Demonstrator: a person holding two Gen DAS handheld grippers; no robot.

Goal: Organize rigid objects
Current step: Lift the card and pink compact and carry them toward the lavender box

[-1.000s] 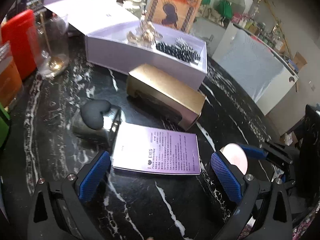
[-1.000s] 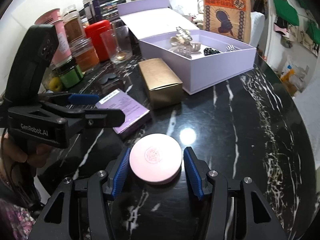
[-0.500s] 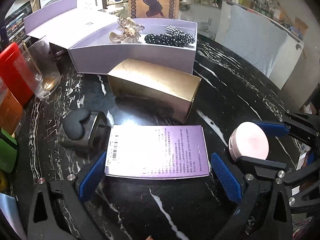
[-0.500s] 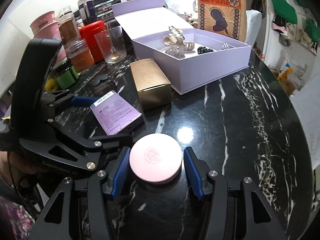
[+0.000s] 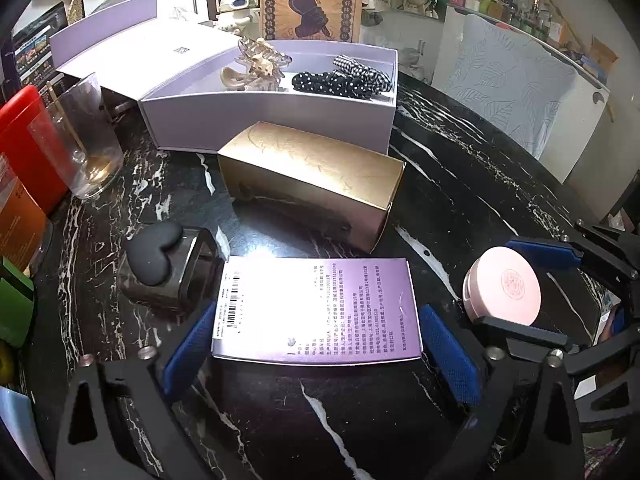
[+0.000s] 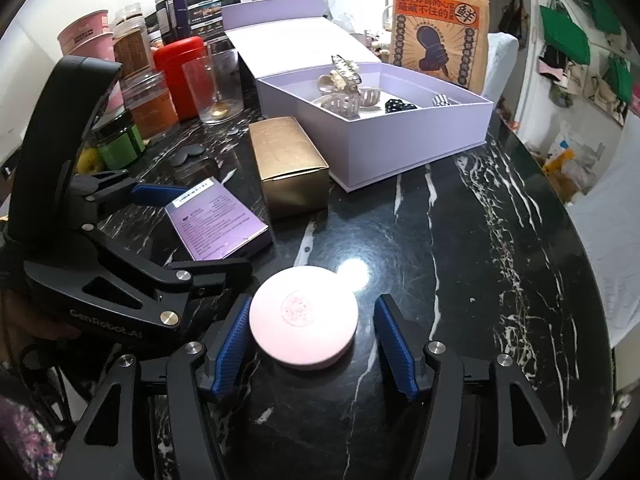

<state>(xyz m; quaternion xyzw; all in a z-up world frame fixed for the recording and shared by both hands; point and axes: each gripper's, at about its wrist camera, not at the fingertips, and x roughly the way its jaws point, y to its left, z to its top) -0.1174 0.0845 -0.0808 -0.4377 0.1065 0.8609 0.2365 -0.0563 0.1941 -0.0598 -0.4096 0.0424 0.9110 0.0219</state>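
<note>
While the open lavender box (image 5: pixel 272 120) is sitting behind the gold carton (image 5: pixel 312 176), the left gripper (image 5: pixel 316 344) is straddling the flat purple carton (image 5: pixel 316 304), jaws wide, gripping nothing. The right gripper (image 6: pixel 316 340) is bracketing the pink compact (image 6: pixel 303 318), parted, not pinching. Both items are looking light, rigid; compact's smooth rim is likely slippery, so grip its sides.

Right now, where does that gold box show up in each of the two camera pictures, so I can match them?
Left wrist view: the gold box lies at centre, just beyond the purple carton.
Right wrist view: the gold box sits left of centre, above the pink round case.
Shared landmark: the open lavender box right behind it.
</note>
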